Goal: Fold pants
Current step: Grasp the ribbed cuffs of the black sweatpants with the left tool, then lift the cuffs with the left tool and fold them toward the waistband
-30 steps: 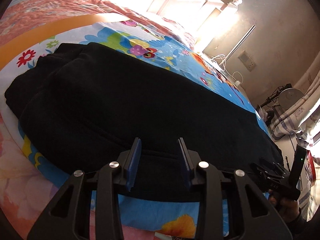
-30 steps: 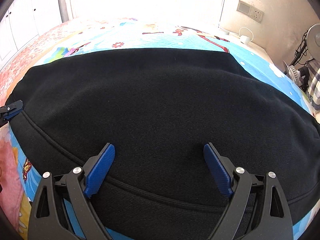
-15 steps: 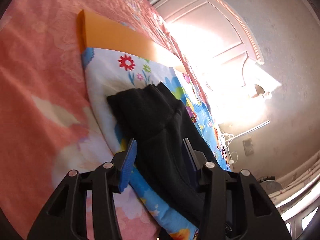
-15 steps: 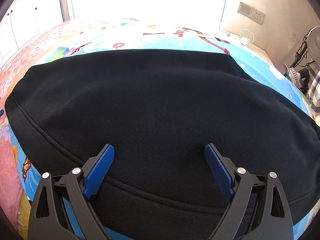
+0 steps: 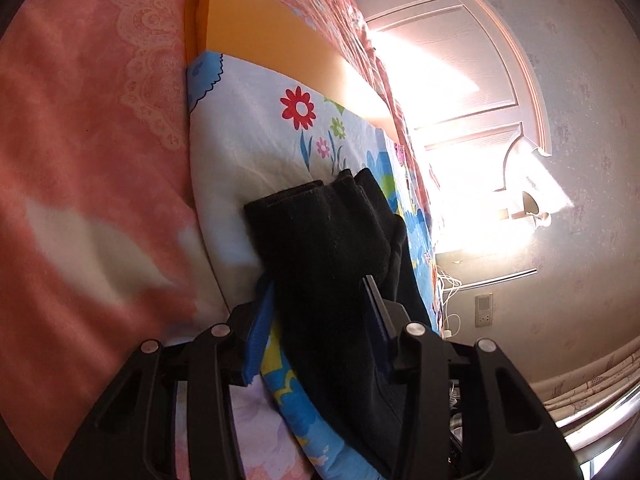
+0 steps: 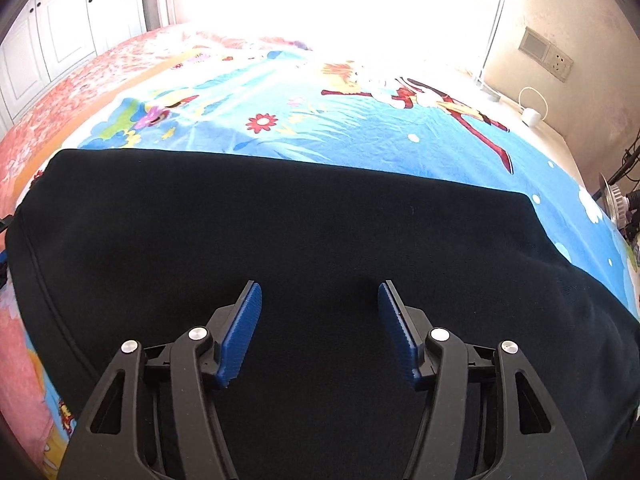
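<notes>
Black pants (image 6: 280, 240) lie spread across a bright flower-print sheet (image 6: 360, 120) on a bed. In the left wrist view the camera is rolled on its side and the pants (image 5: 332, 248) show as a folded stack of dark layers. My left gripper (image 5: 318, 300) is open, its blue pads on either side of the pants' edge, with cloth between them. My right gripper (image 6: 320, 312) is open and low over the middle of the pants, with nothing between its pads.
A pink floral bedspread (image 5: 80, 160) and an orange band (image 5: 260, 20) lie beside the sheet. A white headboard (image 5: 460, 40) and a wall with a socket (image 6: 556, 60) and cables stand beyond the bed. White cupboards (image 6: 52, 32) are at the left.
My left gripper has rolled on its side and moved to the pants' end, with cloth now between its pads. My right gripper has narrowed its opening and pulled back a little.
</notes>
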Demonstrator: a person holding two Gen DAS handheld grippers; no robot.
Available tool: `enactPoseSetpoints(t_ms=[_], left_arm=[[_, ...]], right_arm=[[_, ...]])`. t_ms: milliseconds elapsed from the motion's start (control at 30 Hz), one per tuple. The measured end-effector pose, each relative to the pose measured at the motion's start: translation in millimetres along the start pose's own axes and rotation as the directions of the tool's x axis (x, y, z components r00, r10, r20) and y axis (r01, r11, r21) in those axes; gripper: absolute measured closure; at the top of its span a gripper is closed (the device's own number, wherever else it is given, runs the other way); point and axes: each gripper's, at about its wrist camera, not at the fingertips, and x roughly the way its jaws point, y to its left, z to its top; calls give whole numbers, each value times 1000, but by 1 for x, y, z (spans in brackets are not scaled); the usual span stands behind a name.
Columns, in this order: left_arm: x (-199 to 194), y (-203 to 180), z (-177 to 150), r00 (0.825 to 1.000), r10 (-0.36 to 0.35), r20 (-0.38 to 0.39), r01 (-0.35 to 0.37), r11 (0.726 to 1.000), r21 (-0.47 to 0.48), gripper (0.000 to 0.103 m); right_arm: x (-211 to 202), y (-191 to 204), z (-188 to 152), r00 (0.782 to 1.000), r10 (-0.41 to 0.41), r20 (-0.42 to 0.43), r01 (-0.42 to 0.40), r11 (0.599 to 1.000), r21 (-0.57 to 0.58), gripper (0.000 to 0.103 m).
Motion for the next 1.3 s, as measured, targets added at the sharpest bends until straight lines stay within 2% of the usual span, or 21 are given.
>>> enactPoseSetpoints(t_ms=[100,267,367,433,500,533,567,600,633,667,700,767,867,967,1000,1033,1067,1133,1167,1233,1300], left_arm=[[1,7,5,999,-35,-5,35,999,-20,61],[11,10,15,997,-77,-8,76,997,-34,64],[16,12,18,997,-79,-6,79,996,-43,78],[9,1,17,998,-59,19,59,998,11,91],[-1,-30,12,999,1,54,-7,994,112,91],[-6,-50,7,997,30,74,-43,984,173,92],[-10,-76,2,993,69,99,-93,962,256,92],[-14,-105,-9,985,108,134,-149,925,351,92],[-18,-137,-25,977,128,171,-193,871,452,92],[-21,-170,-46,968,138,210,-234,798,555,92],[-21,-203,-72,960,138,245,-269,707,654,92],[-15,-255,-134,953,101,285,-296,506,810,92],[15,-294,-249,951,39,308,-310,157,938,92],[60,-272,-364,959,21,282,-273,-183,944,92],[77,-257,-393,962,44,269,-247,-280,928,92],[91,-241,-414,963,69,261,-222,-346,912,92],[102,-229,-426,961,86,262,-211,-384,899,92],[109,-215,-437,947,56,318,-264,-432,862,91],[108,-214,-434,947,57,317,-265,-421,867,91],[102,-219,-422,951,60,304,-265,-354,897,91],[97,-224,-413,951,46,304,-275,-314,908,91]], right_arm=[[5,-4,1,1000,18,13,-18,1000,-14,43],[8,-9,-4,999,10,40,-10,1000,7,25],[9,-12,-5,999,16,44,-17,1000,23,23],[8,-13,-6,999,21,46,-23,999,24,22],[9,-14,-4,998,39,41,-40,999,27,19],[9,-15,-3,998,56,34,-57,998,27,17],[8,-16,-2,996,81,21,-82,996,25,15],[5,-20,-1,994,107,7,-107,994,31,15],[0,-26,-1,990,139,-1,-139,989,59,15],[-7,-36,-1,982,189,-2,-188,977,104,15],[-14,-49,-3,970,242,1,-239,959,154,15],[-25,-77,-10,951,311,4,-300,914,273,15],[-36,-118,-24,921,389,21,-361,830,426,15],[-42,-141,-36,902,430,42,-392,774,497,15],[-41,-144,-39,893,448,40,-404,761,507,15],[-40,-146,-41,883,467,35,-417,750,513,15],[-38,-146,-42,873,487,29,-430,741,517,15],[-35,-144,-45,849,527,17,-458,721,520,15],[-34,-141,-44,836,548,13,-474,710,520,15],[-31,-133,-40,809,587,2,-502,690,521,15],[-29,-121,-36,782,622,-18,-526,677,515,15]])
